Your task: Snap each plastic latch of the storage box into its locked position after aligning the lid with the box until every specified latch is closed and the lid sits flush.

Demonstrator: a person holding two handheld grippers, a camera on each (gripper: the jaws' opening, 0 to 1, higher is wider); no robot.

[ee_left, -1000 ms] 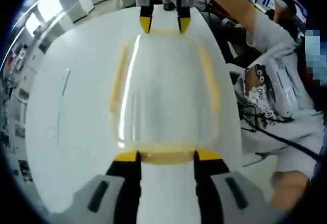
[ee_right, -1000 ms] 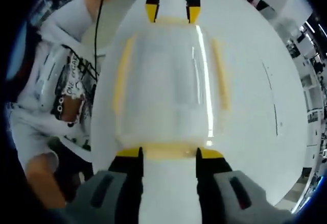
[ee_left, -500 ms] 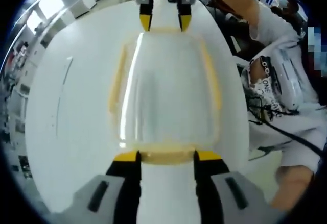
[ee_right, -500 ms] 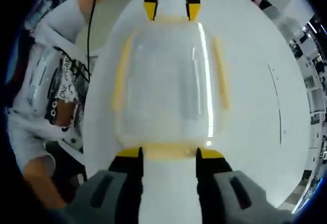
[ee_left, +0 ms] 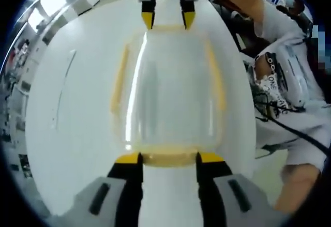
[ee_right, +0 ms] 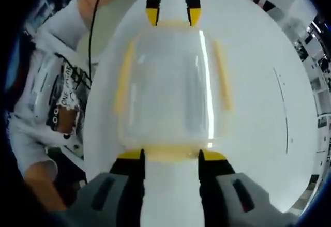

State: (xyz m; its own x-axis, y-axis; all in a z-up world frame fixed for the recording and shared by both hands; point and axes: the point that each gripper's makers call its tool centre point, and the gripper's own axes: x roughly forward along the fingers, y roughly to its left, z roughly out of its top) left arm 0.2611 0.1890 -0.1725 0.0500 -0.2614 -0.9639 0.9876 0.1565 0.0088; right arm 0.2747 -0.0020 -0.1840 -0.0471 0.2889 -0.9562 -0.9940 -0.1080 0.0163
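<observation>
While set at opposite short ends of the storage box (ee_left: 168,90), face each other along its long axis: left tongs (ee_left: 168,160) at the near end in the left gripper view, right tongs (ee_right: 170,157) at the near end in the right gripper view, each appearing at the far end of the other's picture. Stand fairly wide, jaws straddling a yellow end latch (ee_left: 168,158) and seemingly touching the box edge, nothing clamped between them. Second end latch (ee_right: 170,155) sits likewise between the right jaws. Equally near, then, each to its own latch; likely calls for a downward or inward press at both ends. Clear lid (ee_right: 168,82) looks seated, yellow side latches (ee_left: 120,79) running along the long edges; locked or not, cannot tell. Rests mid-way on a plain white counter (ee_left: 67,134). Beyond the edge, a person in a white printed shirt (ee_left: 282,82); office-like room, blurred.
</observation>
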